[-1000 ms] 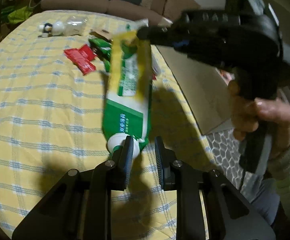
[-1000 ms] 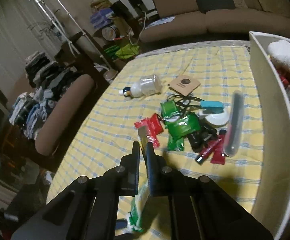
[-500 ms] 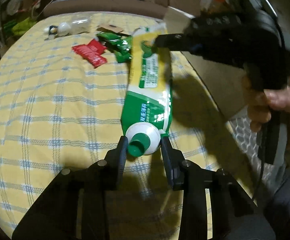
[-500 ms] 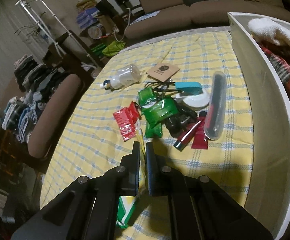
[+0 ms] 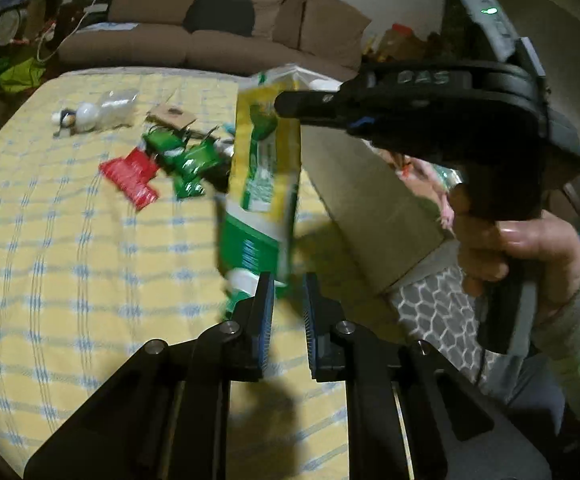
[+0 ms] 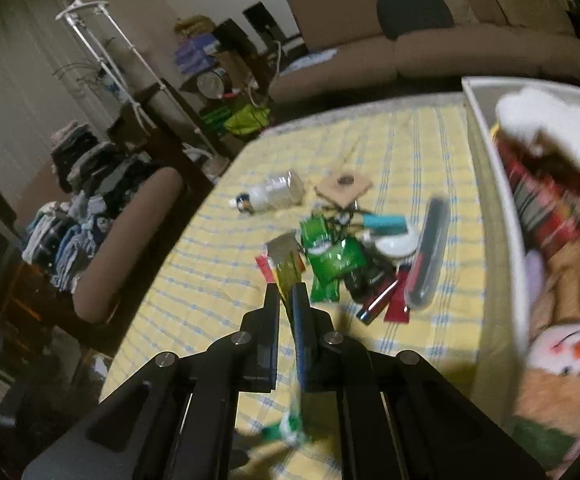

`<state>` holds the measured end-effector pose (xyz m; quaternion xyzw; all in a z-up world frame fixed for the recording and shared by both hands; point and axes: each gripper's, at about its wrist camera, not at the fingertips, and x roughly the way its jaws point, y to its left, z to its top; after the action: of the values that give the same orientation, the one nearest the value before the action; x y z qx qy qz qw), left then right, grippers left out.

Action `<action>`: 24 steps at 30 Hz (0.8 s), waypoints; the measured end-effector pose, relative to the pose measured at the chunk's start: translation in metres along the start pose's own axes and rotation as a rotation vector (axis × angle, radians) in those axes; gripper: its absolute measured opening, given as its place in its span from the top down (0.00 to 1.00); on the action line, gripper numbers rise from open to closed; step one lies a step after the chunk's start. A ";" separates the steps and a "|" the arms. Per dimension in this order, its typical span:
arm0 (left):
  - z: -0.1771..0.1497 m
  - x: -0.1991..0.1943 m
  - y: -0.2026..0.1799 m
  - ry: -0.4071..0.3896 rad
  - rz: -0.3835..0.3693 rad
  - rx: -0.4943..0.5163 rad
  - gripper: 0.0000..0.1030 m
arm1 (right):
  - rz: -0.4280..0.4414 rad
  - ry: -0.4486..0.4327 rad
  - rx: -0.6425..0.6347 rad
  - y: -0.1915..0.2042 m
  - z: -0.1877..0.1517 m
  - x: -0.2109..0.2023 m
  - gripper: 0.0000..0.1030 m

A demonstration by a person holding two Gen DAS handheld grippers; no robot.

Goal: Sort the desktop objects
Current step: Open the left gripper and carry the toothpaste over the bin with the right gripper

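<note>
The right tongs (image 5: 286,104) reach in from 3 o'clock in the left wrist view, level above the table (image 5: 70,260), with a bare hand (image 5: 517,252) wrapped around the grip below them. Their fingers are pressed together on the flat crimped end of the green and yellow toothpaste tube (image 5: 264,184), which hangs down from them, cap end lowest, clear of the yellow checked cloth. In the right wrist view the same tongs (image 6: 286,296) show the tube's crimped end (image 6: 286,268) sticking up between the nearly closed fingers, and the blurred green cap end (image 6: 290,428) dangles below.

The left tongs (image 5: 288,292) point forward at 6 o'clock with a clear gap between the blue-padded fingers (image 5: 266,300); nothing is between them. The tube's white shoulder sits just to the left of the left finger, partly behind it.

Half a second ago the cap end lay between the left fingers; now it has swung out to 9 o'clock of them and the tube is motion-blurred. The right tongs have stayed clamped on the crimp.

Toward 11 o'clock on the table lie red packets (image 5: 130,178), green packets (image 5: 186,158) and a clear bottle (image 5: 110,110). A white bin (image 6: 493,208) of soft toys stands at 3 o'clock in the right wrist view.
</note>
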<state>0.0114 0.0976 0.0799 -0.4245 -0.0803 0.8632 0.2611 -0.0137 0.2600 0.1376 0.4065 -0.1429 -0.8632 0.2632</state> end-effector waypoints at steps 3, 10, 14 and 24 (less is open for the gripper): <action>0.009 -0.002 -0.005 -0.032 0.003 -0.002 0.88 | 0.007 -0.025 -0.004 -0.002 0.010 -0.019 0.95; 0.044 -0.011 -0.030 -0.087 0.014 0.045 0.74 | 0.008 -0.090 -0.029 -0.005 0.041 -0.067 0.95; 0.079 -0.015 -0.058 -0.124 -0.002 0.116 0.60 | -0.005 -0.137 -0.071 -0.005 0.061 -0.107 0.95; 0.121 0.024 -0.133 -0.096 -0.059 0.267 0.50 | -0.077 -0.202 -0.081 -0.032 0.085 -0.183 0.95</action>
<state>-0.0434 0.2328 0.1869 -0.3417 0.0102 0.8775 0.3363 0.0072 0.3935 0.2912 0.3117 -0.1179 -0.9143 0.2303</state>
